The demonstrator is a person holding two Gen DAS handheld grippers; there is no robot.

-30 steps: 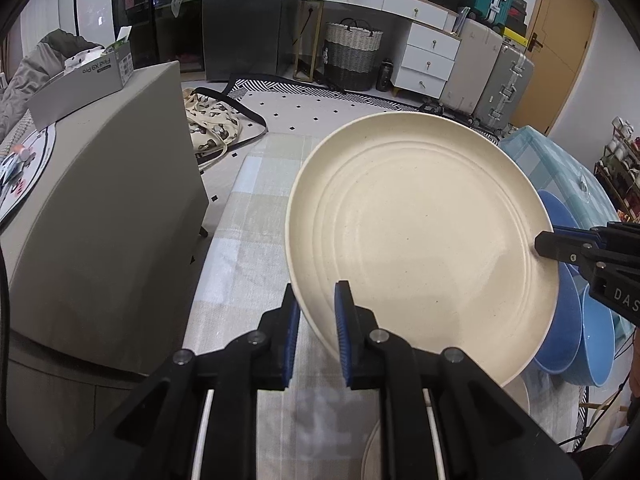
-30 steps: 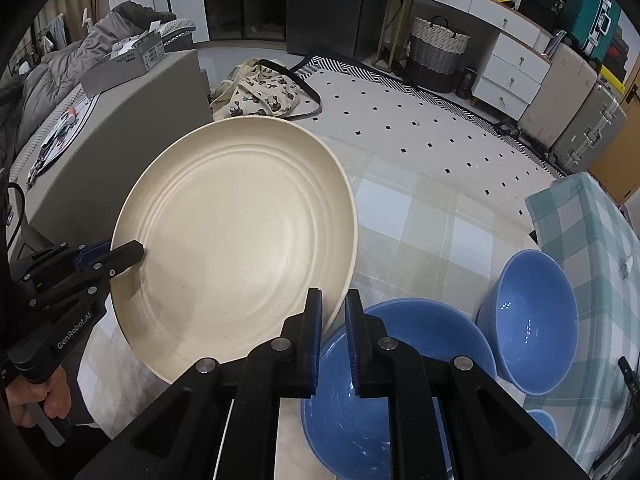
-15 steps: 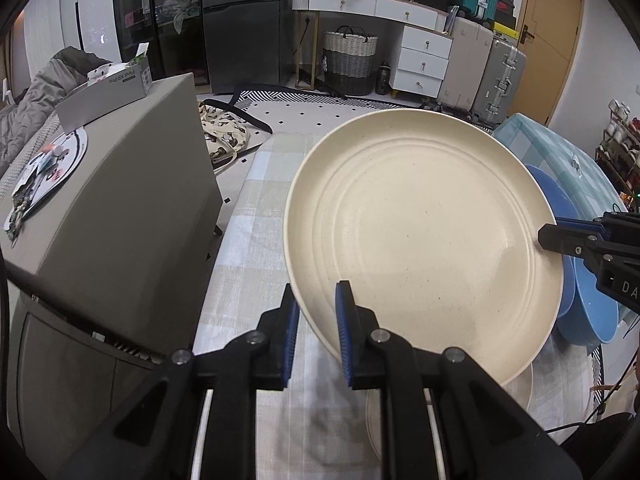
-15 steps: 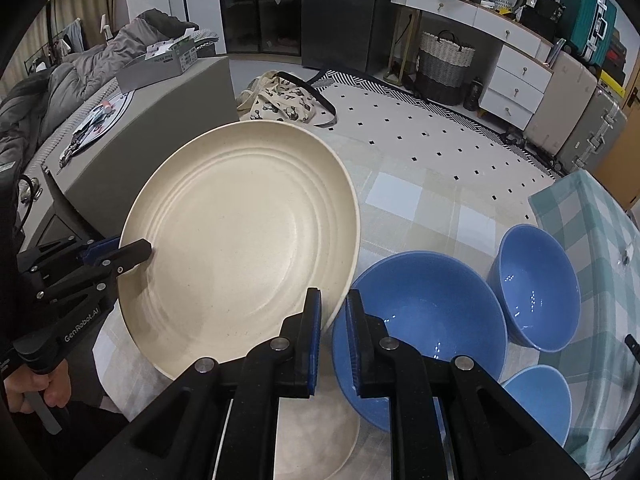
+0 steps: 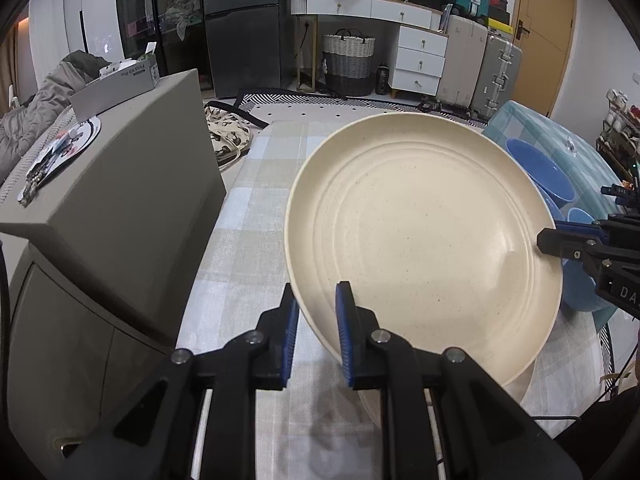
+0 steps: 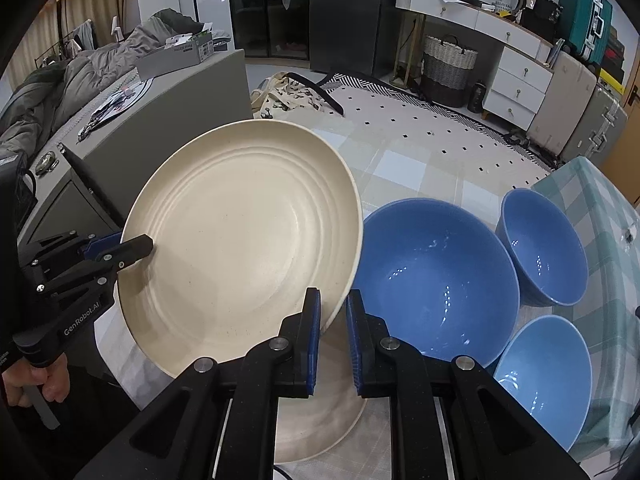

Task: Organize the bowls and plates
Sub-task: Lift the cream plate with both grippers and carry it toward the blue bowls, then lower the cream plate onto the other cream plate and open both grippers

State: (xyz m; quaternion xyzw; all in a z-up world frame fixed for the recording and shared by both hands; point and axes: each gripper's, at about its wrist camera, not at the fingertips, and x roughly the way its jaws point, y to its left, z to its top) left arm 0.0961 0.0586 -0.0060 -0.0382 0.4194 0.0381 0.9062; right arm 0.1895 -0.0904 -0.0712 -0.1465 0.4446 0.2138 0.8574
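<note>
Left tongs nearly closed, pinching the near-left rim of the cream plate. Plate held tilted above the checked worktop, over a second cream plate lying flat beneath. Right tongs likewise narrowed to a slit, clamping the plate's opposite rim. Further right, on the worktop: large blue bowl just beside the plate, then two smaller blue bowls near it.
</note>
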